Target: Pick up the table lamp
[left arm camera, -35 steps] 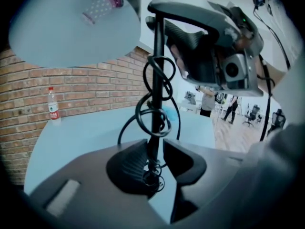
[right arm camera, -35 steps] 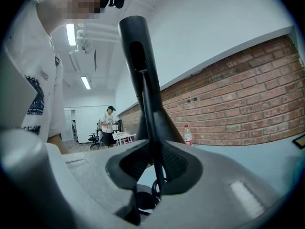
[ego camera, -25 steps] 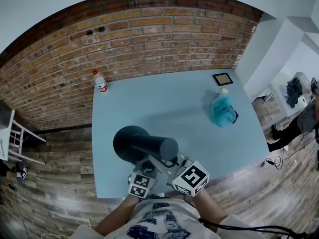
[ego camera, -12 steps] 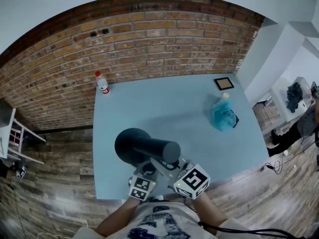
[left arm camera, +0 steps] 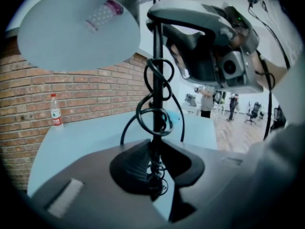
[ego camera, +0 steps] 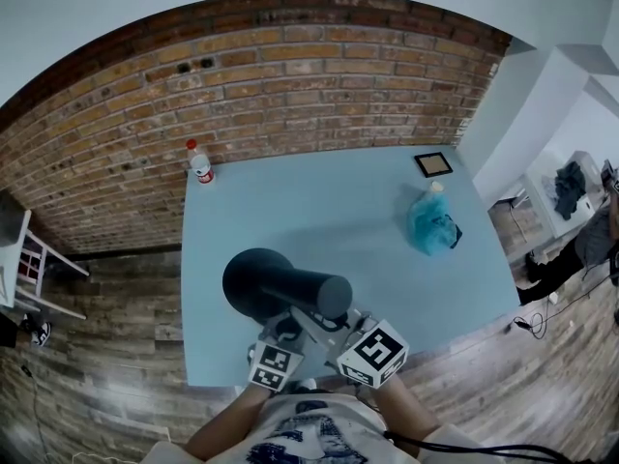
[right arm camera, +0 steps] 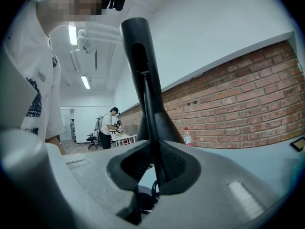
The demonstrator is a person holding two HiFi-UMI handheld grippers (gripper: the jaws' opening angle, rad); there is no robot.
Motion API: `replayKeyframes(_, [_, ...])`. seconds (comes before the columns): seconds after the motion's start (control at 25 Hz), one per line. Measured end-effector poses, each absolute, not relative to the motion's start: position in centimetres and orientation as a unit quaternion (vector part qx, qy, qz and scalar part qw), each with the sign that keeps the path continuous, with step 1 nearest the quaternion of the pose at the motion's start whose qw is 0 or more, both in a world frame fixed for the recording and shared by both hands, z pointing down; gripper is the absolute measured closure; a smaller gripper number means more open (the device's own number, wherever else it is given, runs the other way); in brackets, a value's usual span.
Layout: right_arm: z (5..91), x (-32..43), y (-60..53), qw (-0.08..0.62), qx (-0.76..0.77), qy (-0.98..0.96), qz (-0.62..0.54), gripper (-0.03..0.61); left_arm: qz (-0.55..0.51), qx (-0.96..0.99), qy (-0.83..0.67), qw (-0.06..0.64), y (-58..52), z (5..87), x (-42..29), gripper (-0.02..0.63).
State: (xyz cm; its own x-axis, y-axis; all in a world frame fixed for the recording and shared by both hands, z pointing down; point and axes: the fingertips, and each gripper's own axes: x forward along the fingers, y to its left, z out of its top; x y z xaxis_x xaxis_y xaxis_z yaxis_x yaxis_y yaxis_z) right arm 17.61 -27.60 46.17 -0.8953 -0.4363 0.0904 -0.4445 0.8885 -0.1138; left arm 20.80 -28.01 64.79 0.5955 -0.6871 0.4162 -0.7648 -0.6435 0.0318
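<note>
The table lamp (ego camera: 261, 280) was clamped by its near-upright stem in both the left gripper (left arm camera: 155, 171) and right gripper (right arm camera: 152, 171), set side by side.

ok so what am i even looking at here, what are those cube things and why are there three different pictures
There is no robot here. A person holds a hand tool in each hand. Each tool ends in a two-finger claw, and the patterned cubes are parts of those tools.

The head view comes from a camera on the person's head, looking down on a light blue table. The other two views come from cameras riding on the tools, each looking along its own claw.

On the table's far side are a water bottle, a small picture frame and a crumpled teal bag. At the near edge is a black table lamp.

The left claw and the right claw are both closed on the lamp's thin pole. Its base is not visible.
</note>
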Motion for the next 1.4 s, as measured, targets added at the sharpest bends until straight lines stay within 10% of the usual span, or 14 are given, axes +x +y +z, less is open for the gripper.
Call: replayKeyframes(1.4, [38.0,15.5,-27.8,0.013,0.224,-0.975,0.013,0.541,0.199,0.894,-0.395,0.066,-29.1,56.8,18.3,0.555])
